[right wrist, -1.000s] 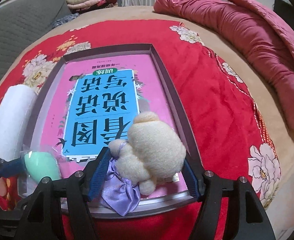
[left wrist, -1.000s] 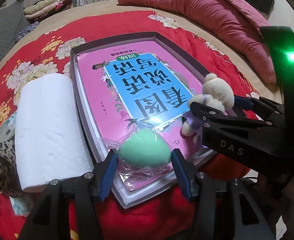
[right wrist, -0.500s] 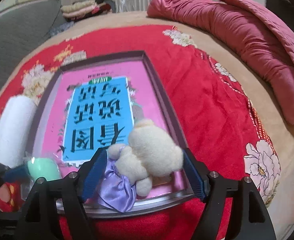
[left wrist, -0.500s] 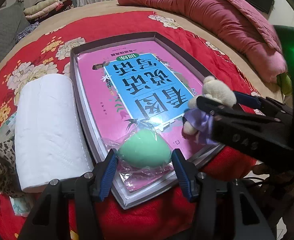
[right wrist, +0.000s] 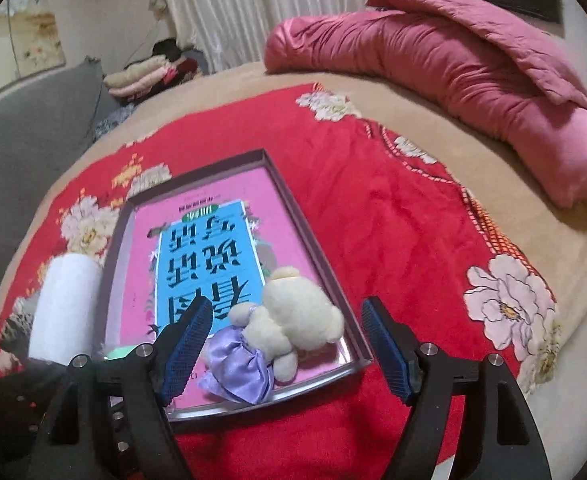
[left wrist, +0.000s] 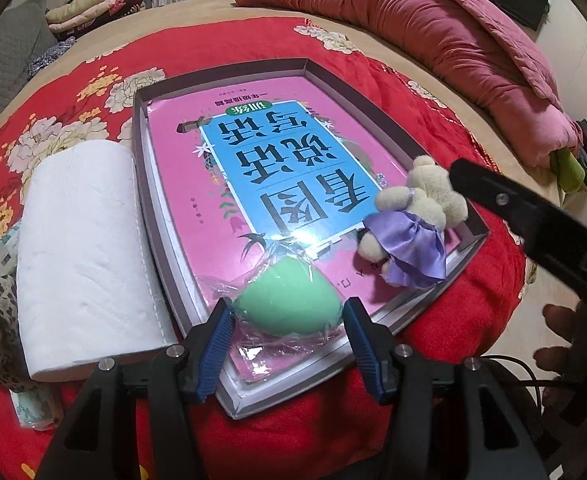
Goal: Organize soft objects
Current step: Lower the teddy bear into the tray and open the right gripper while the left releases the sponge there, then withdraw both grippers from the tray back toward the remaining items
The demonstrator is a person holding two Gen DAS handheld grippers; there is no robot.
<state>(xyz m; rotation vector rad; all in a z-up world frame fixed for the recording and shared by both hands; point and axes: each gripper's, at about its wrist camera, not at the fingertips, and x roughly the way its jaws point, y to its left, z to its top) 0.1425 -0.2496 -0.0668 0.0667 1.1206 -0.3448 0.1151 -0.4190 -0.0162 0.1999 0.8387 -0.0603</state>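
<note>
A shallow box (left wrist: 469,236) is lying on the red floral blanket (right wrist: 373,220), with a pink book (left wrist: 221,168) filling it. Just left of the box a white paper roll (left wrist: 81,248) is resting, crowding that side. Inside the box's near-right corner the plush bear (right wrist: 293,320) in a purple dress is lying free; the right gripper (right wrist: 285,344) is hanging spread wide around it, touching nothing. Near the box's front edge the green sponge egg (left wrist: 287,300), in crinkly wrap, is sitting between the left gripper (left wrist: 287,336) pads, not visibly squeezed. Both look light and squashy; I'd be pinching their thick middles.
</note>
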